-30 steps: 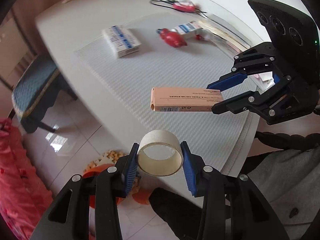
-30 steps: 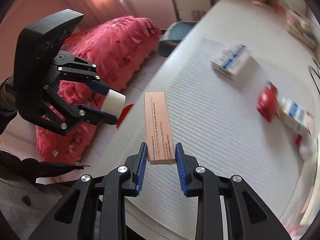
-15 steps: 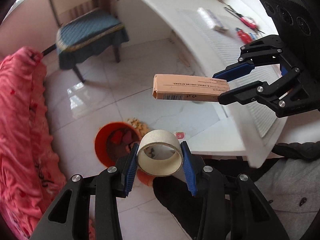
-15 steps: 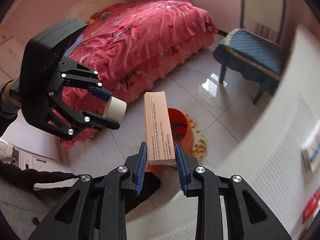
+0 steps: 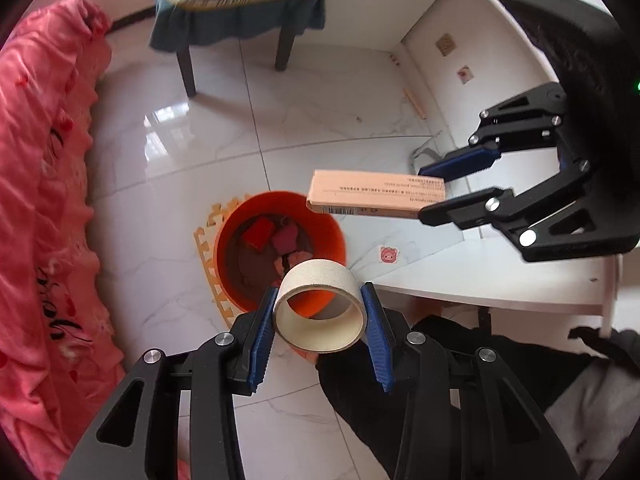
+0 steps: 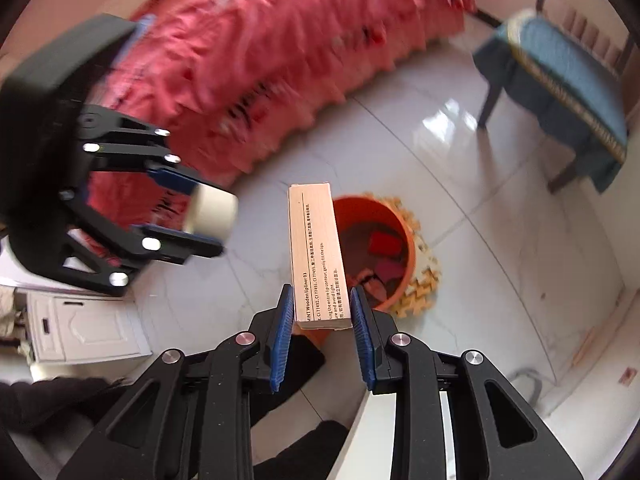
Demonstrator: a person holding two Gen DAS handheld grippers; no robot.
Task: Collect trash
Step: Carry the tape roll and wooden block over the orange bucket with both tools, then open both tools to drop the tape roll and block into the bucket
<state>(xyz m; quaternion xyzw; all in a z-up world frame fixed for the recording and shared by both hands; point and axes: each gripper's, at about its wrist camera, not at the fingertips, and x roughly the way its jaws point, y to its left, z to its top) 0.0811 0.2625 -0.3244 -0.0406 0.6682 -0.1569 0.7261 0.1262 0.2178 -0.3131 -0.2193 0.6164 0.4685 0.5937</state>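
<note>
- My left tongs (image 5: 320, 316) clamp a short cardboard tape core (image 5: 320, 304), a smooth cream ring with thin walls, pinched across its width between ribbed blue pads (image 5: 262, 334).
- The core hangs above the near rim of the orange bin (image 5: 280, 248); through its hollow I see orange plastic.
- My right tongs (image 6: 322, 320) grip a long, flat-sided pale peach carton (image 6: 316, 252) by its near end, the far end jutting out over the bin (image 6: 376, 256).
- The carton carries fine print; I can read "Wooden Lipliner 03" in the right wrist view, the rest is too small.
- The bin is a round, smooth-walled bucket standing on a yellow foam puzzle mat (image 5: 212, 276) with toothed edges.
- Inside the bin lie red and pink scraps (image 5: 276, 240); what they are I cannot make out.
- The floor (image 5: 320, 120) is glossy white marbled tile, mirroring window light.
- A white tabletop (image 5: 492, 272) edge shows beside the bin, partly covered by the right tongs (image 5: 432, 194).
- A blue quilted chair (image 5: 240, 4) is cut off at the frame top and blurred.
- A rumpled pink bedspread (image 5: 40, 200) fills the left side.
- In the right wrist view the left tongs (image 6: 216, 216) are smeared by motion.
</note>
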